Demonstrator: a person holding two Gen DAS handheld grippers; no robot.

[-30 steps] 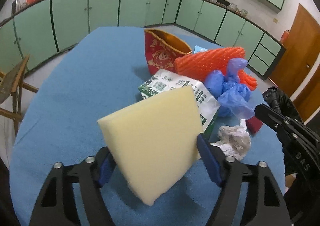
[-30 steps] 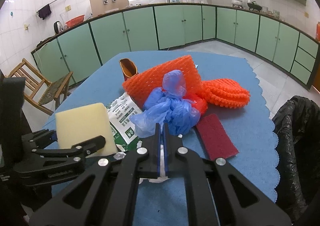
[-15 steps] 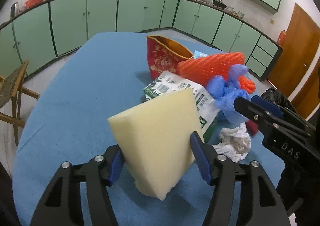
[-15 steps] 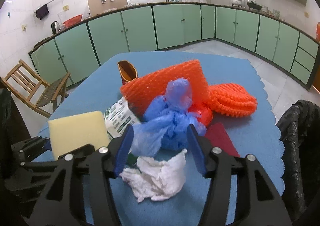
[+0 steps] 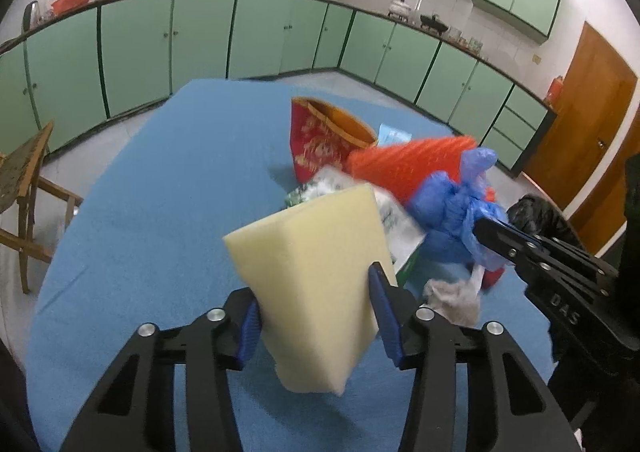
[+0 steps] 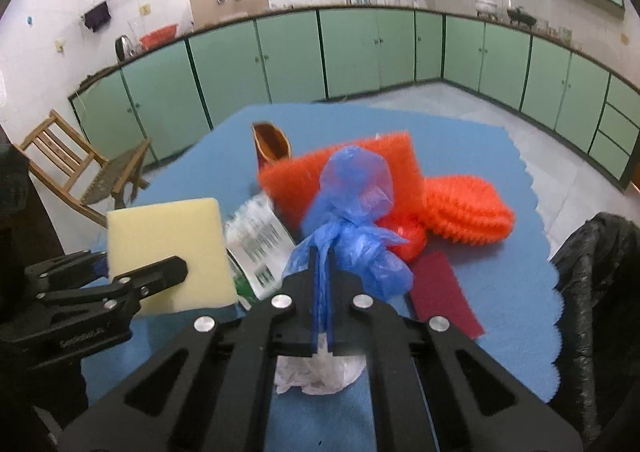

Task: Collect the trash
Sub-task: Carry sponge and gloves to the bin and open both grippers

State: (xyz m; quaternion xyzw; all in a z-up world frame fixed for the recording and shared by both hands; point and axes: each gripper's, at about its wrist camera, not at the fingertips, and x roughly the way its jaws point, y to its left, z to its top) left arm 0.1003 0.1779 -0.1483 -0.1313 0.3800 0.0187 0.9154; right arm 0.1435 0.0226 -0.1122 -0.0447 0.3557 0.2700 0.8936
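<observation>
My left gripper (image 5: 316,304) holds a pale yellow sponge block (image 5: 316,252) tilted above the blue table (image 5: 160,192); its jaws are closing and both blue pads press into the foam. My right gripper (image 6: 320,256) is shut on a strip of the blue plastic bag (image 6: 352,212), which bulges out ahead of its tips. A crumpled white tissue (image 6: 320,372) lies on the cloth under the right gripper. In the left wrist view the right gripper (image 5: 484,224) reaches in from the right edge into the blue plastic bag (image 5: 452,212).
Behind the bag lie an orange foam net sheet (image 6: 360,160), a second orange net roll (image 6: 468,212), a green-and-white packet (image 6: 256,236), a dark red pad (image 6: 440,292) and an upright red gift bag (image 5: 320,140). A black trash bag (image 6: 592,284) gapes beside the table's right edge. A wooden chair (image 6: 72,164) stands left.
The left jaws have narrowed and squeezed the sponge. The right gripper opened over the tissue, moved forward and shut on the blue plastic bag.
</observation>
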